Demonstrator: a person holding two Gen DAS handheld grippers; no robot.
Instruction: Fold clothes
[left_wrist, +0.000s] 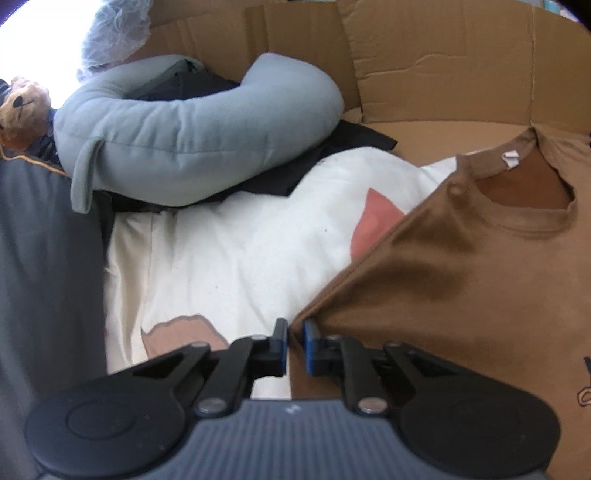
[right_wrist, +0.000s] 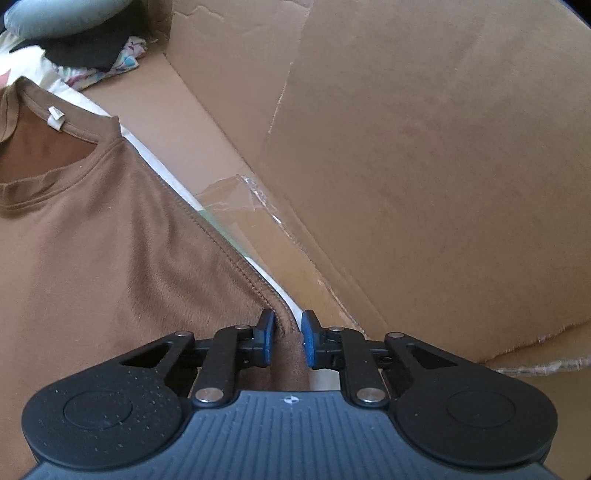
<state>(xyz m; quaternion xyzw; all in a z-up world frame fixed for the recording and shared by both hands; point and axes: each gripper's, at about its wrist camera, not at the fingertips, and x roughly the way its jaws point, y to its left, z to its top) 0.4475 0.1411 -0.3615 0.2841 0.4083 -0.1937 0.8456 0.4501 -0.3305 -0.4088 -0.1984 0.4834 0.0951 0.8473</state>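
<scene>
Pinching brown shirt (left_wrist: 461, 280) edges, both tilted downward — left hand-held gripper (left_wrist: 295, 345), right hand-held gripper (right_wrist: 289, 339).

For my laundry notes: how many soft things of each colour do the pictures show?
Brown: 1, shirt
White: 1, printed cloth
Light blue: 1, cushion
Black: 1, garment
Tan: 1, teddy bear
Total: 5

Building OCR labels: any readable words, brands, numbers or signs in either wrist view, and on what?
None readable.
White neck tag on the brown shirt: too small to read.
Dark print at the shirt's edge: cut off by the frame, unreadable.
</scene>
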